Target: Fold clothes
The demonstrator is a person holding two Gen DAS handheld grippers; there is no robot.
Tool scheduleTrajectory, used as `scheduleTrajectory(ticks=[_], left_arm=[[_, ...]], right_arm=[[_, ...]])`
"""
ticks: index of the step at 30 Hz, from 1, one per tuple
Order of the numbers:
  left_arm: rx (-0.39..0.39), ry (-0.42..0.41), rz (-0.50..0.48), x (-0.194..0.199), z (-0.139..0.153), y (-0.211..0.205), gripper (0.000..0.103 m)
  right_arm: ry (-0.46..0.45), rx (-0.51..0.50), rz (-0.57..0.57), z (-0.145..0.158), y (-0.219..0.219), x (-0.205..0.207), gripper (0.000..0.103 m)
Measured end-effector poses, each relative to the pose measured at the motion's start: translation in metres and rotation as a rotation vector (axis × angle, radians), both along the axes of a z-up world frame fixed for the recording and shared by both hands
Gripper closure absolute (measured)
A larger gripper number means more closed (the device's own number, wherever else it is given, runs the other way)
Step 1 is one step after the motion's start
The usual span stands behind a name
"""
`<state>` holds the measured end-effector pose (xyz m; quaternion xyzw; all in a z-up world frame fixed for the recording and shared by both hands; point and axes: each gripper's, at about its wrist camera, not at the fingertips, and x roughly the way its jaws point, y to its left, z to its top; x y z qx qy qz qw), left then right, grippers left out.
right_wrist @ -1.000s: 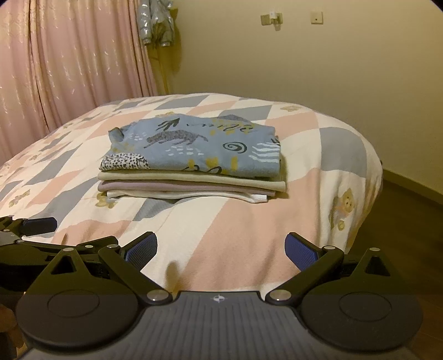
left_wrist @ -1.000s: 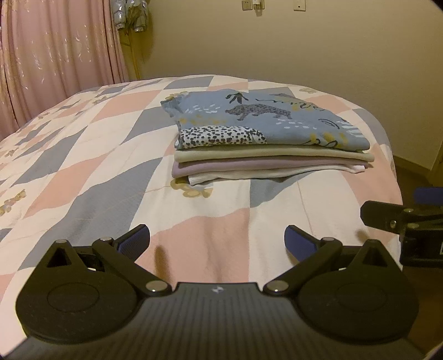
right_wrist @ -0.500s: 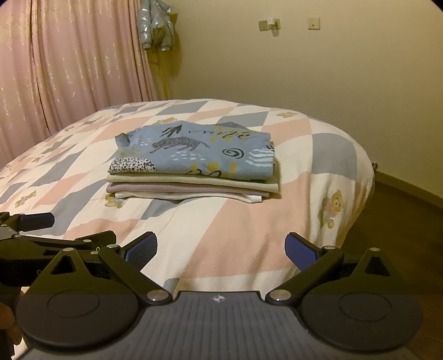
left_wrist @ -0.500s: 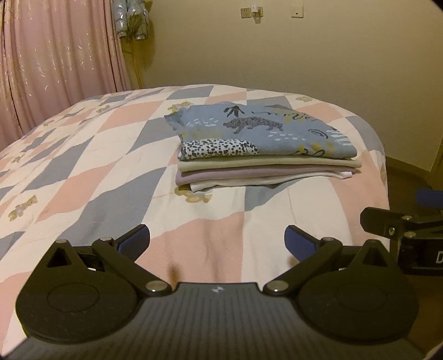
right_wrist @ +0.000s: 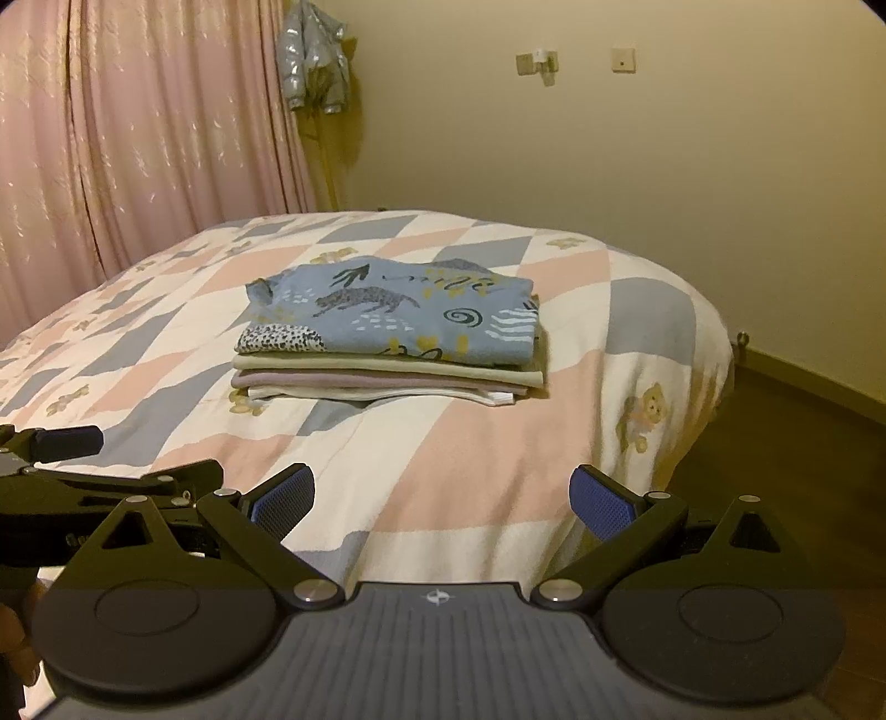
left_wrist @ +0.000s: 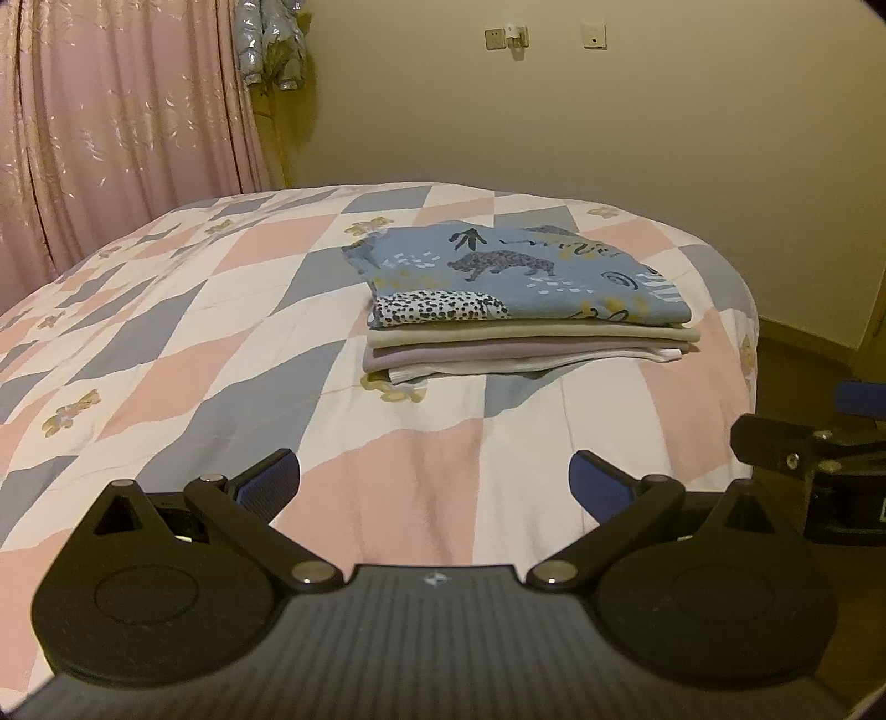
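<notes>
Four folded clothes [left_wrist: 526,315] lie stacked on the bed [left_wrist: 166,343]. The left gripper [left_wrist: 434,482] and right gripper [right_wrist: 443,498] hang near the bed's edge, fingers wide apart, empty. The lowest garment is mostly hidden.

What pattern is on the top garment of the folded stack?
Blue with grey spotted big cats, yellow and white marks on the top garment; clearest in the left wrist view.

A bed [left_wrist: 166,354] with a pink, grey and white diamond quilt fills the room's middle. Pink curtains [left_wrist: 111,122] hang on the left, beside a small jacket [right_wrist: 313,52]. The cream wall [left_wrist: 664,138] carries sockets [left_wrist: 504,37]. Dark wooden floor [right_wrist: 803,443] lies right, under warm dim light.
</notes>
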<state>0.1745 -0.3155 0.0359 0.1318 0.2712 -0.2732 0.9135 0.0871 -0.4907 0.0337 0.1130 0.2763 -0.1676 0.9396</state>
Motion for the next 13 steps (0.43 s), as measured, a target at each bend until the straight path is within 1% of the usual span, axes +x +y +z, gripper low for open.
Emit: scheduleTrajectory(ticks=[13], left_arm=[[-0.018, -0.005, 0.007, -0.0060, 0.0068, 0.0050, 0.001]], right_arm=[[-0.009, -0.005, -0.002, 0.0059, 0.0026, -0.0085, 0.002]])
